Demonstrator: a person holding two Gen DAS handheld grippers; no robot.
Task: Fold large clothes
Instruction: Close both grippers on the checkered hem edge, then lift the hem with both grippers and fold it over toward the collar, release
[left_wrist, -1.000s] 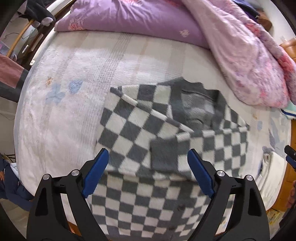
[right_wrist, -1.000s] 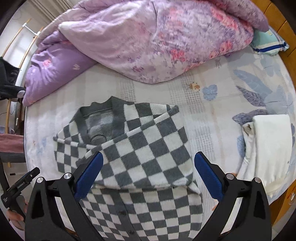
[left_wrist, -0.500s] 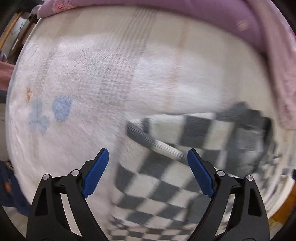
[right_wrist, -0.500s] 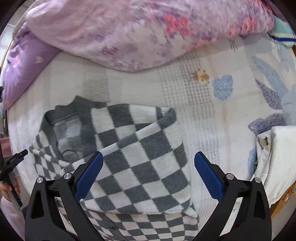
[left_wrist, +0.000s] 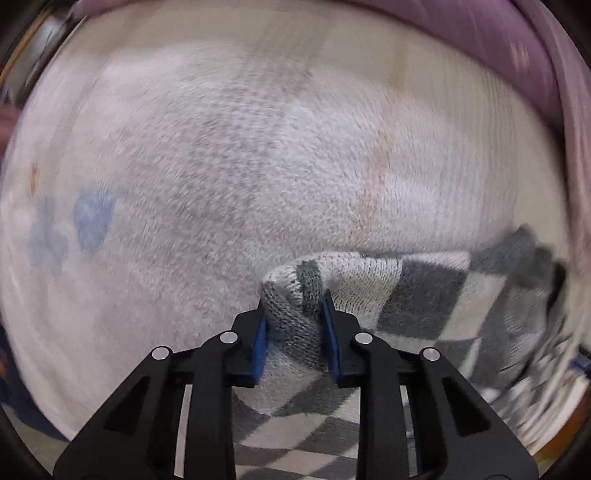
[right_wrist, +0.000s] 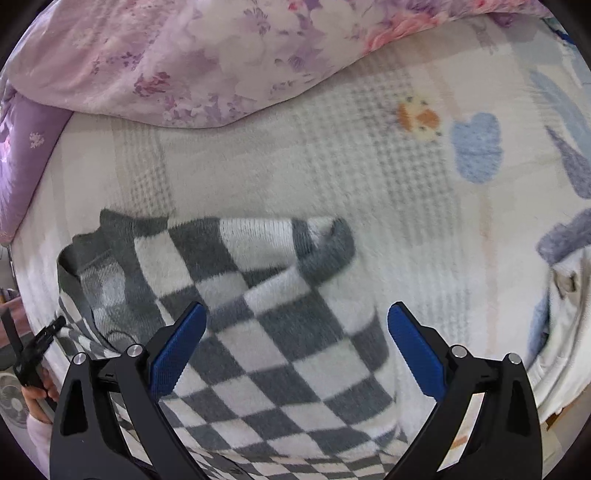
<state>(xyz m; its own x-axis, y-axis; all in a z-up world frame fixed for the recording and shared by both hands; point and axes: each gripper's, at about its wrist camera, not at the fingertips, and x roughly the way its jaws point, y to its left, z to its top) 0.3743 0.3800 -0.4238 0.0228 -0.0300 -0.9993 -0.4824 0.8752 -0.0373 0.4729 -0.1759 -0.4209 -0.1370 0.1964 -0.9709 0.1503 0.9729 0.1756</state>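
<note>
Two hand-held grippers, alike in build: the left gripper (left_wrist: 293, 325) and right gripper (right_wrist: 295, 350) each have matte black angular arms with slotted cut-outs, two round silver screws on each arm, and flat blue pads (right_wrist: 413, 350) lining the inner faces of the fingers. At the lower left edge of the right wrist view, a pale, possibly pinkish sleeve (right_wrist: 38, 435) covers the person's wrist, though the fisheye edge blurs it
</note>
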